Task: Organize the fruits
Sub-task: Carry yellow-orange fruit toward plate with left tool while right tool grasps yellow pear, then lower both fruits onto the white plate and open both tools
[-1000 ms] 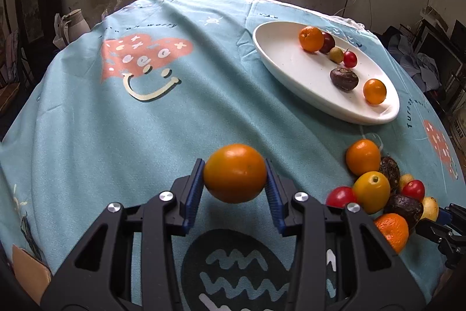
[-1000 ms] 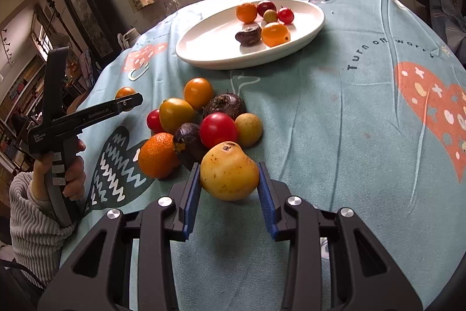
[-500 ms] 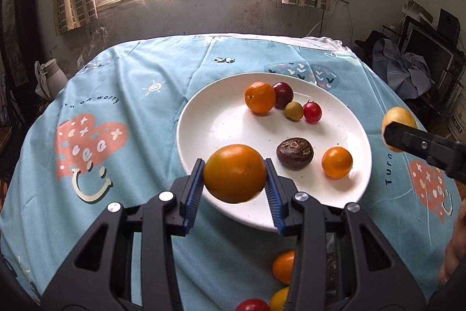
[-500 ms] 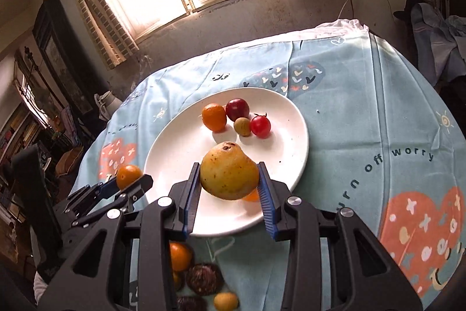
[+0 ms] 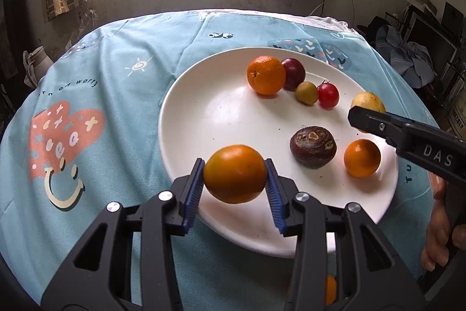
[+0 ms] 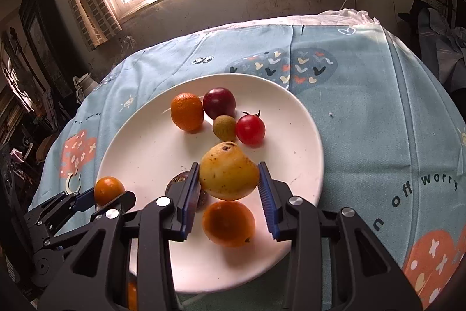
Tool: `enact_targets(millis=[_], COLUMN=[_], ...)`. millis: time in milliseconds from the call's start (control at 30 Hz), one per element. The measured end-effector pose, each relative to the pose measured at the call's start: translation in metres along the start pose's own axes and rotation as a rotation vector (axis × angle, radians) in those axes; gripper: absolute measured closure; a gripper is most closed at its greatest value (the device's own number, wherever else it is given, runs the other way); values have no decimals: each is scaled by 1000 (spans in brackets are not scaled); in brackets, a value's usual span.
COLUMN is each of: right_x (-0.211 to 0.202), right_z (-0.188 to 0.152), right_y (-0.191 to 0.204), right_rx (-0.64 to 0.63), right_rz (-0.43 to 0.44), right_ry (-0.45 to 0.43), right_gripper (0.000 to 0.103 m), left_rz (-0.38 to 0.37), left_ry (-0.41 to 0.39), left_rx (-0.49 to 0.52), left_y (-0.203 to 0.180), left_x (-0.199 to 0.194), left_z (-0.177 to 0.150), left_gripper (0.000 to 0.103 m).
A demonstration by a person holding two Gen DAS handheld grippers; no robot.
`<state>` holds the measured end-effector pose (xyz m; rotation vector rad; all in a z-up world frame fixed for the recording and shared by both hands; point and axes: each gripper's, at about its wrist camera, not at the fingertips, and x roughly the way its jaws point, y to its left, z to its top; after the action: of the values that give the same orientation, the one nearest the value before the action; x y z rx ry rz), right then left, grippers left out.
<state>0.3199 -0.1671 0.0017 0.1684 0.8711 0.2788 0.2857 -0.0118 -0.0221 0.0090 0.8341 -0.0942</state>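
My left gripper (image 5: 234, 165) hangs over the near rim of the white plate (image 5: 204, 112). An orange fruit (image 5: 234, 174) sits between its blue pads, still touching both, and the jaws are opening. My right gripper (image 6: 228, 168) is shut on a yellow pear-shaped fruit (image 6: 228, 171) above the plate's middle (image 6: 139, 153). On the plate lie a tangerine (image 5: 266, 75), a dark red plum (image 5: 294, 69), a small tan fruit (image 5: 306, 93), a cherry tomato (image 5: 328, 95), a wrinkled purple fruit (image 5: 313, 146) and a small orange (image 5: 362, 158).
A light blue printed cloth (image 5: 116, 95) covers the round table. Loose fruit (image 5: 329, 289) lies near the plate's front edge, mostly hidden by my left fingers. A hand (image 5: 437, 223) holds the right gripper's handle. Room clutter (image 5: 413, 60) stands beyond the table's right side.
Both grippers moved from beside the loose fruit pile to over the plate, each carrying its fruit. The plate now fills the middle of both views.
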Motion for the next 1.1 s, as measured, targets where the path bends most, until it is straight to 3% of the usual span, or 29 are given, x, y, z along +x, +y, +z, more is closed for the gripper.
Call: enact_targets(millis=[133,233,267,300,400,500,633,800,1100], right_x=[-18,-58,-72,-86,-117,-136,-136,-130,-123], right_z=[0,2,0,-3,-23,-67,-104,-111,-112], right_y=[-4,3,6,9,16,4,-23,-46,-42], right_rx=[24,31,32,31,-3,21,130,279,267], right_rz=[42,99,116,126,150,165,169,235,204], right_ry=[-45,-122,-143,-169,-189,-218,-153,-106,-57], right_gripper=[62,57,40,36,35,34,34,34,34], left_rz=[15,20,19,24,42,48,54,54,7], left_ry=[-38,-69,-73,-79,-104,-120,-102,-148,-122], left_rx=[10,-6,-19,-32,-64,-91,-52,51,195], left_y=[0,8,13,18,33,44,38,15,-23], left_x=[-12,-29,-36,-42,-64,-85,-102,-118,-105], left_z=[0,-2,-3,-5,-18,-39,-78,-99,-103], left_gripper=[39,36,36,36,34,31,24,18,16])
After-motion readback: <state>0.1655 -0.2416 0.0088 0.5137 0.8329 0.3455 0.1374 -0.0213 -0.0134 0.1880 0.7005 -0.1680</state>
